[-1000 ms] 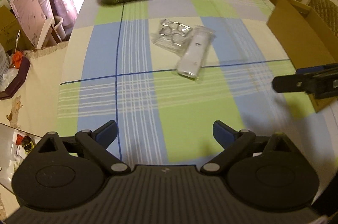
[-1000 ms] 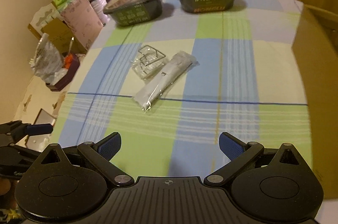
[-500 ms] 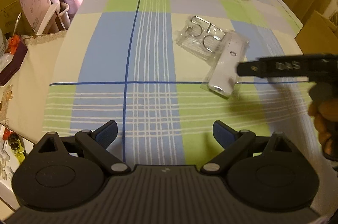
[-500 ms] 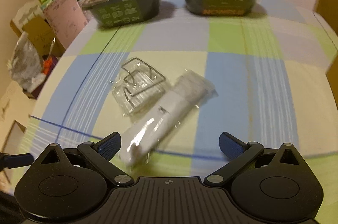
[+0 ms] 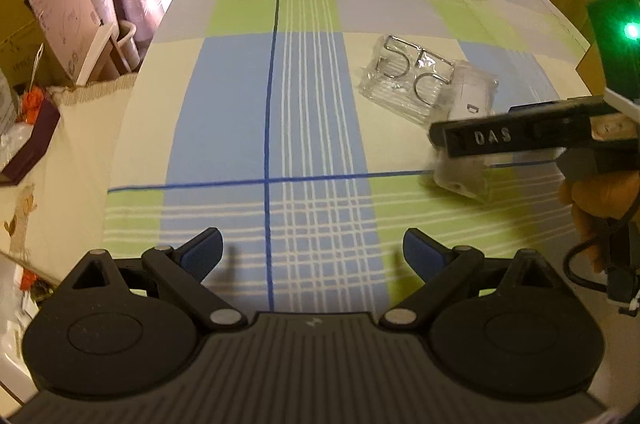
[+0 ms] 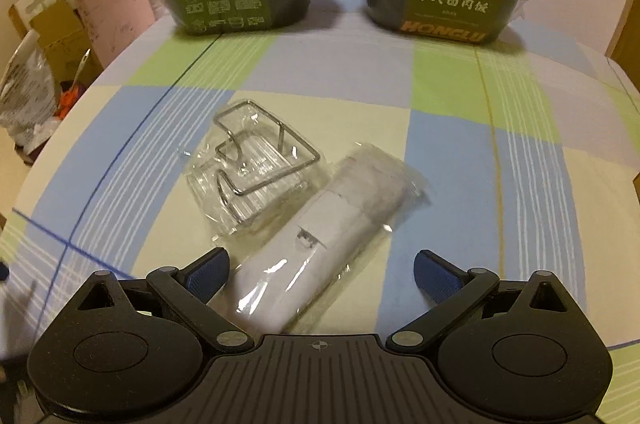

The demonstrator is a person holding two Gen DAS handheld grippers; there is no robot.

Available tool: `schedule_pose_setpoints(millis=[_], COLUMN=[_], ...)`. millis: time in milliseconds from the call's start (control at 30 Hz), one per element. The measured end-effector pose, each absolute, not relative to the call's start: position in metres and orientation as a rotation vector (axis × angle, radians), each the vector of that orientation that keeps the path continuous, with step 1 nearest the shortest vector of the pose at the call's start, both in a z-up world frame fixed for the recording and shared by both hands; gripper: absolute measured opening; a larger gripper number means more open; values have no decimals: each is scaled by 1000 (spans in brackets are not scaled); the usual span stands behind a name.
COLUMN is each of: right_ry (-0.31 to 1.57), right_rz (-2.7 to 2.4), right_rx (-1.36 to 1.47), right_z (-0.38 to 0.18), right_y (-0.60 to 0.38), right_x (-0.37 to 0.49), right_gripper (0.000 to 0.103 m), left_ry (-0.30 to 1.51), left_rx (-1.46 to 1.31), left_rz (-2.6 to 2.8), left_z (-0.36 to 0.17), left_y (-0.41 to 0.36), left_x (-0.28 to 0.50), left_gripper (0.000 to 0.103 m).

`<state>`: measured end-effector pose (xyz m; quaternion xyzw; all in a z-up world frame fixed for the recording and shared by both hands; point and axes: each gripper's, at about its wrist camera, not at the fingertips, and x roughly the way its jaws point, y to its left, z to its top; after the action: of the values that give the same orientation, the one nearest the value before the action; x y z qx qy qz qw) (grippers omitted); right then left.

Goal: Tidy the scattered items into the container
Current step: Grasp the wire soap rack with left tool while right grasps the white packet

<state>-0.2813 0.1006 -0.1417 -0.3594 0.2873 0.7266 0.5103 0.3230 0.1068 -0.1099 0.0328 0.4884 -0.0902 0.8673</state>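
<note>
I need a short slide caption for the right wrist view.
Open right gripper straddles a plastic-wrapped white tube beside a bagged wire rack.

In the left wrist view the right gripper's black finger (image 5: 516, 138) cuts straight across the white tube-shaped item in a clear plastic bag (image 5: 466, 180), so its middle is hidden, and the hand holding that gripper (image 5: 596, 200) runs off the right edge. From the right wrist camera, the bag's near end (image 6: 260, 308) slips under the gripper body, so can't tell where it stops. The small print on the dark green lidded food bowl (image 6: 236, 4) is too tiny to read.
</note>
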Motion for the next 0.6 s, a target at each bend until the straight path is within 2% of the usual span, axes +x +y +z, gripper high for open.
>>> schedule_pose_setpoints(millis=[133,200,267,600], right_ry=[641,632,624,634], right_rz=[1786,1802,1814,1776], right_rx=[-890,-901,-917,-914], right_z=[-135,-131,-127,-121], right_y=[94,93,94,92], right_x=[-266,-258,-253,-210], right_gripper=[78,57,47,47], left_ry=[999,978,952,869], left_rx=[129,157,195,312], left_rz=[-231,-262,-304,-470], left_z=[-107,-105,-104,-110], left_y=[98,89,77,23], left_x=[338,348,359,416], left_gripper=[95,95,95,95])
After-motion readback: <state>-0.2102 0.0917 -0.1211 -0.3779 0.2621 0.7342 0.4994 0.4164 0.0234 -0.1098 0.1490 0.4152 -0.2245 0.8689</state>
